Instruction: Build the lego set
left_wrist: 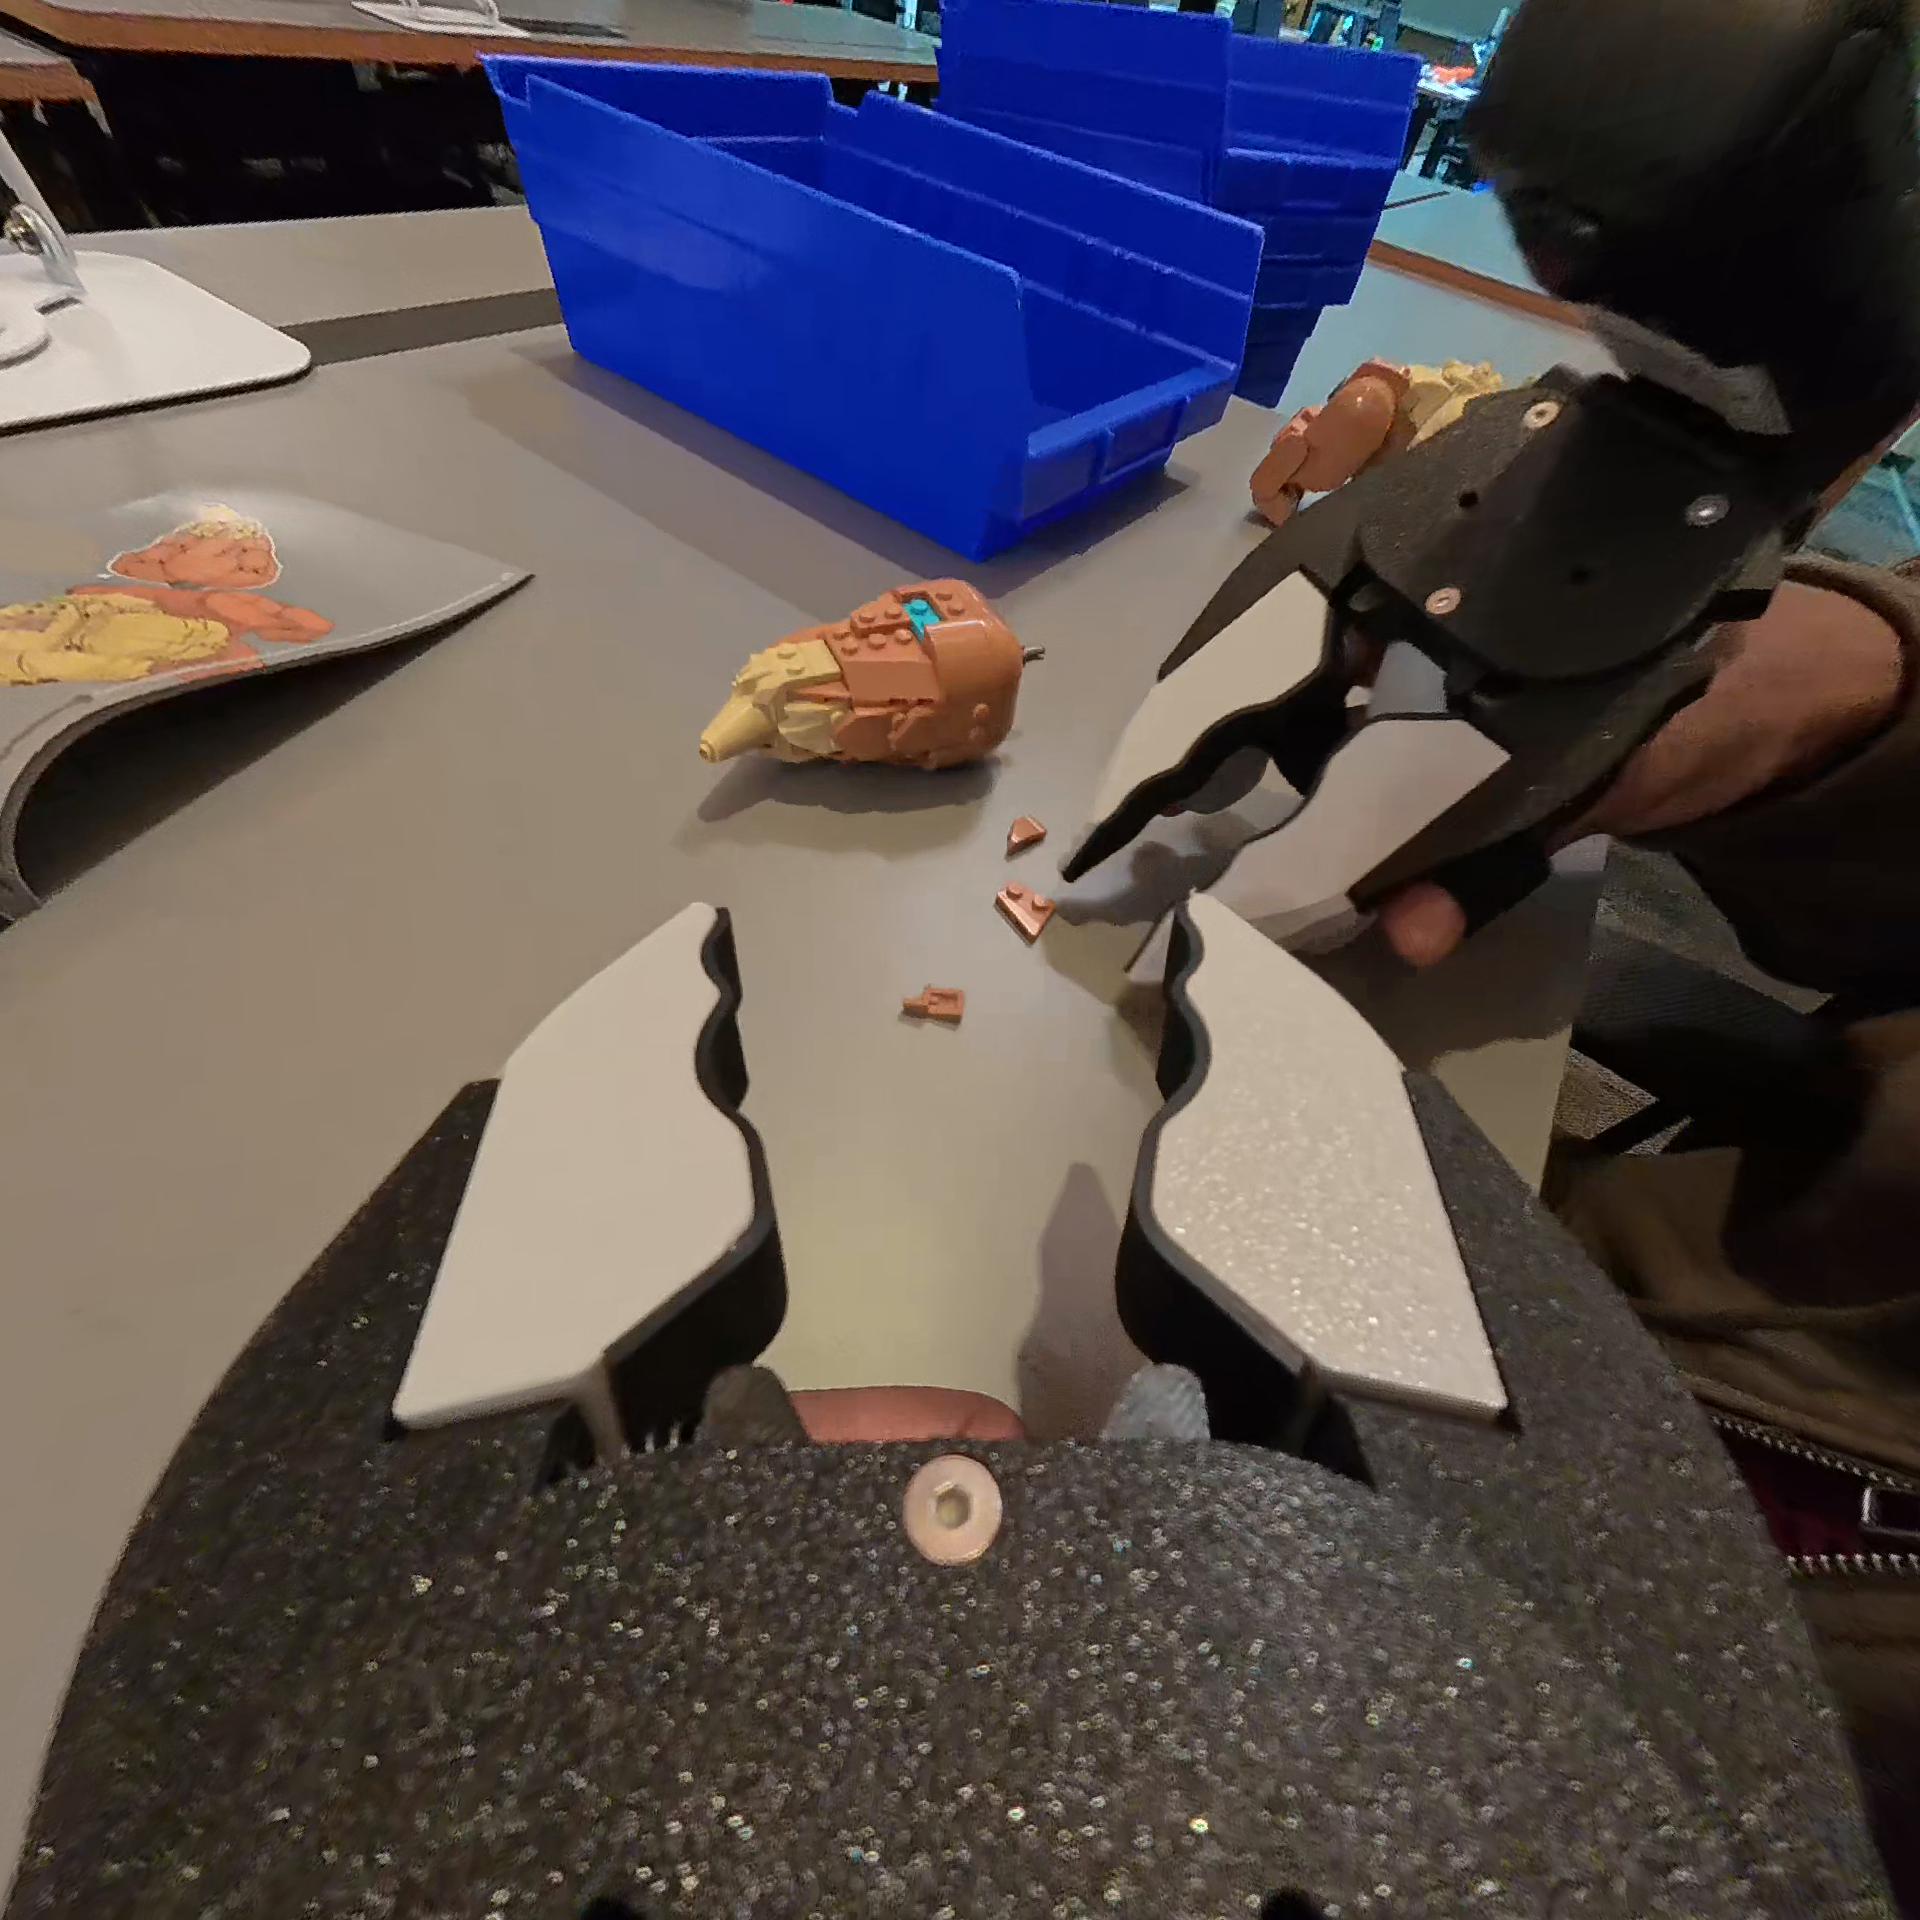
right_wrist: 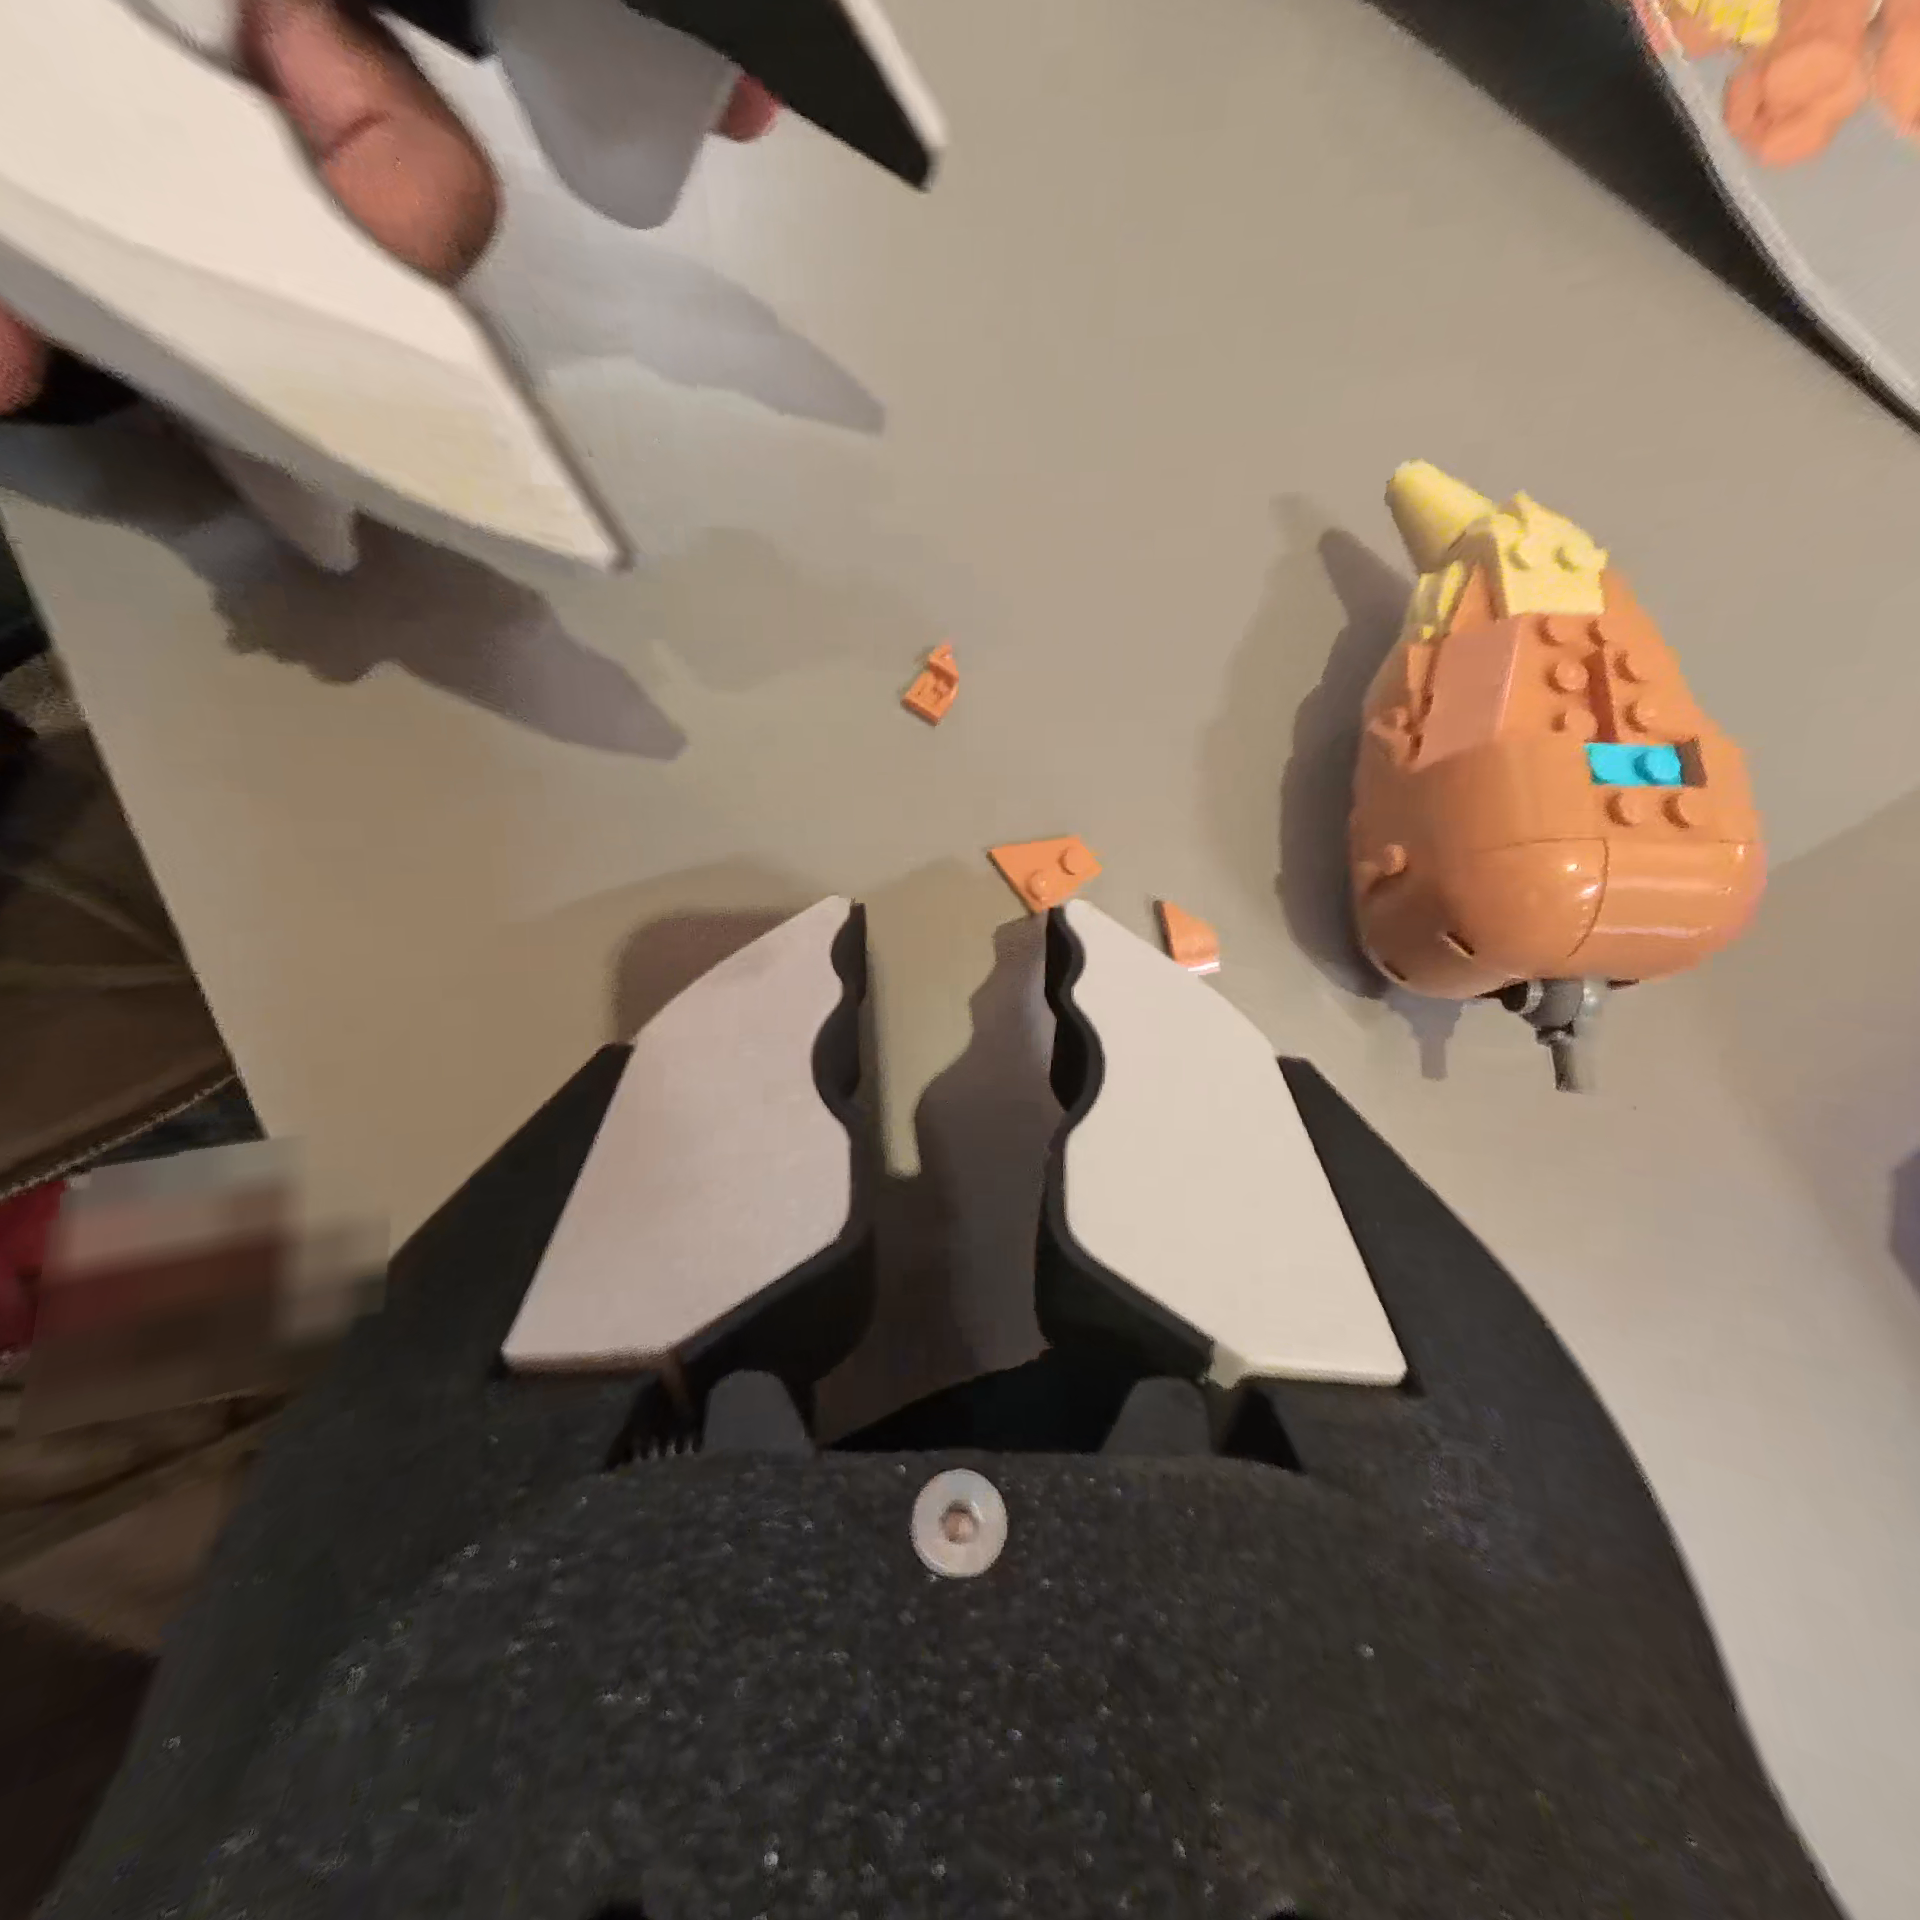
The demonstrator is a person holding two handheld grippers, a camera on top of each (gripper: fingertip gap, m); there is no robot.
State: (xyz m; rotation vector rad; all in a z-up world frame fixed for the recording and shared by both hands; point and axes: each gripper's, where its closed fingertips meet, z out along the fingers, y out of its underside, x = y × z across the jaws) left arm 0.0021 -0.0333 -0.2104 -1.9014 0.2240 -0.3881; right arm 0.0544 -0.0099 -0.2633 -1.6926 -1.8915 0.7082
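On the grey bench (left_wrist: 416, 935), the right tongs (right_wrist: 956, 914) hang tips-down over a scatter of three small orange pieces, their jaws a modest gap apart and gripping nothing. The wedge plate (right_wrist: 1044, 871) lies just ahead of the tips and slightly off to the right-hand finger, all but touching it, with its long edge running across the line of the jaws; a small slope piece (right_wrist: 1188, 935) sits just beside that same finger's outer side. The left tongs (left_wrist: 951, 925) hover close by, spread wider and likewise empty, with a small clip piece (left_wrist: 935, 1005) lying between and just before their tips. By the look of it the right tongs are the nearer to the wedge plate, and a short nudge forward and right would bring it between the jaws. Farther along lies the half-built orange and tan model (left_wrist: 873, 686) on its side, then an open instruction booklet (left_wrist: 208, 613), and beyond them the blue bins (left_wrist: 831, 343).
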